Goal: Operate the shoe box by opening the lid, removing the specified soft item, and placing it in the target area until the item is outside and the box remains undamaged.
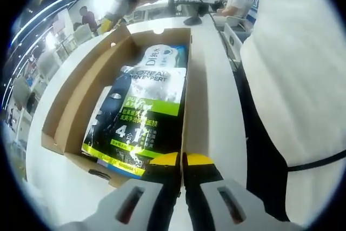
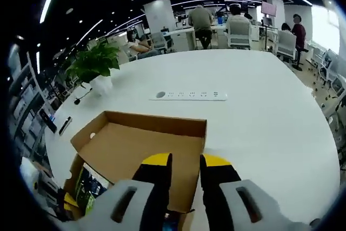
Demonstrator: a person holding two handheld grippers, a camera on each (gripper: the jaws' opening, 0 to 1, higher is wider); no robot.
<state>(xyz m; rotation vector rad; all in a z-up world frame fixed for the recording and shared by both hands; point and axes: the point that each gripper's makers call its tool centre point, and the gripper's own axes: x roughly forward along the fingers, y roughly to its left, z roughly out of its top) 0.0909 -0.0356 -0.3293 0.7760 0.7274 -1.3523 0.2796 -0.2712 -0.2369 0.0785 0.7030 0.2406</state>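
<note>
- Cardboard box (image 1: pixel 116 77) lies open on the white table (image 2: pixel 259 117), its lid (image 2: pixel 143 150) folded back flat.
- Inside rest soft packs: a black-and-green one (image 1: pixel 143 120) on top, a white-and-blue one (image 1: pixel 162 55) partly under it at the far end. None is out yet.
- Left gripper (image 1: pixel 183 159) sits at the box's near end, jaws pressed together with nothing between them, tips just beside the green pack's lower edge.
- Right gripper (image 2: pixel 185 160) hovers over the lid, jaws slightly parted and empty.
- Which pack is the specified one I cannot tell.
- Risks, as I judge them:
  - Clenched tips could push the slick pack instead of catching it; they must part first.
  - Digging under the pack may scrape or crease the thin wall.
  - Lifting the top pack may drag the one below along.
  - An unheld box may slide on the smooth table, and pressing the lid too hard could tear its hinge.
</note>
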